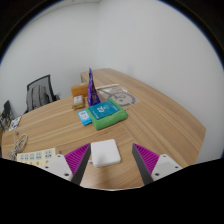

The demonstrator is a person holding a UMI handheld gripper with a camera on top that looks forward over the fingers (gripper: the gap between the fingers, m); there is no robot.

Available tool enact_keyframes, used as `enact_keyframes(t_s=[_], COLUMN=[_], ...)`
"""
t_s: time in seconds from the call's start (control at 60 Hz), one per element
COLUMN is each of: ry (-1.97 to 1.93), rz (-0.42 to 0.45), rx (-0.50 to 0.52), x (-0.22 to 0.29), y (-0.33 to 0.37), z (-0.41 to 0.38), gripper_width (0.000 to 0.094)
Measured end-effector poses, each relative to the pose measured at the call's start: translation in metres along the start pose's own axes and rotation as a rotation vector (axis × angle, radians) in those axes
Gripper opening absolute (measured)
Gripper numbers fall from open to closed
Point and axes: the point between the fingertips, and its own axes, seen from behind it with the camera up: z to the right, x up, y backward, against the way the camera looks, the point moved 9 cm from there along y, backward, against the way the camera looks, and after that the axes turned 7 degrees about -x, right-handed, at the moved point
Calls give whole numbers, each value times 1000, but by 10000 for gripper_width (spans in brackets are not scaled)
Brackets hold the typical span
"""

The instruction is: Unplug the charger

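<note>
White charger, on the wooden desk: framed between the wide-spread gripper fingers, ungripped; approach step judged in hand, closure required next.

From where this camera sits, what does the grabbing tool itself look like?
The gripper shows as two dark fingers that come up from below and lean towards each other. Each carries a bright purple pad on its inner face, wedge-shaped and ribbed with fine ridges. No cables, markings, hand or sleeve are visible. A white block stands between the open fingers on the wooden table.
</note>
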Motion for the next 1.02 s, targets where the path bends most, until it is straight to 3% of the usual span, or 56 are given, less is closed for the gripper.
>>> enact_keyframes(t_s=[0.233, 0.533, 0.717, 1.017], ry=[118, 150, 187, 214], rz=[79, 101, 125, 149], rx=[-27, -7, -19, -5], x=[17, -24, -39, -52], y=[148, 327, 383, 413], z=[-28, -57, -63, -77], gripper_width=[860, 858, 859, 857])
